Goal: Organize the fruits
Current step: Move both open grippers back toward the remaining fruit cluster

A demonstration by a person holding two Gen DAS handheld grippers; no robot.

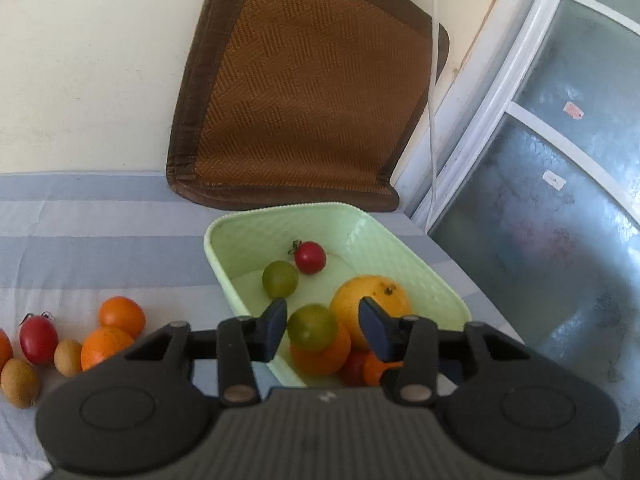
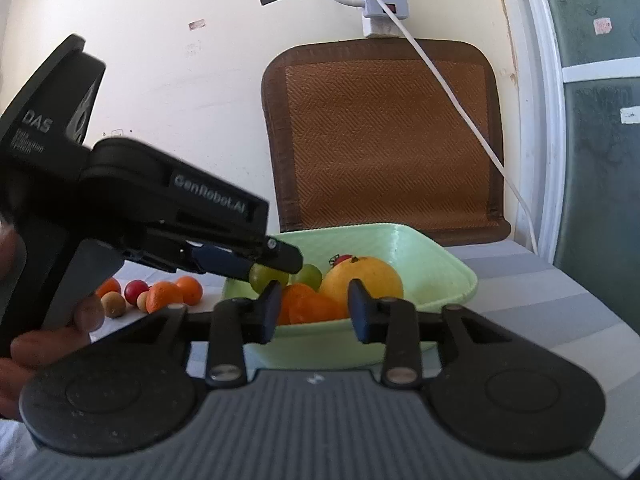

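Observation:
A light green basket (image 1: 224, 232) (image 2: 460, 270) on the striped cloth holds a large yellow citrus (image 1: 380, 290) (image 2: 362, 280), small oranges (image 1: 320, 356) (image 2: 308, 306), a red cherry tomato (image 1: 310, 257) and a green grape (image 1: 280, 279). My left gripper (image 1: 324, 328) (image 2: 280, 264) hangs over the basket, open. Another green grape (image 1: 312, 327) (image 2: 266, 277) sits between its fingers on top of an orange, with a gap on the right side. My right gripper (image 2: 314, 314) is open and empty just in front of the basket. Loose oranges (image 1: 122, 316) (image 2: 176, 292), a red tomato (image 1: 39, 338) and longans (image 1: 68, 356) lie left of the basket.
A brown woven mat (image 1: 308, 92) (image 2: 384, 140) leans on the wall behind the basket. A power strip (image 2: 384, 8) with a white cable (image 2: 460, 120) hangs above it. A glass window (image 1: 560, 200) bounds the right. A person's hand (image 2: 52, 340) grips the left tool.

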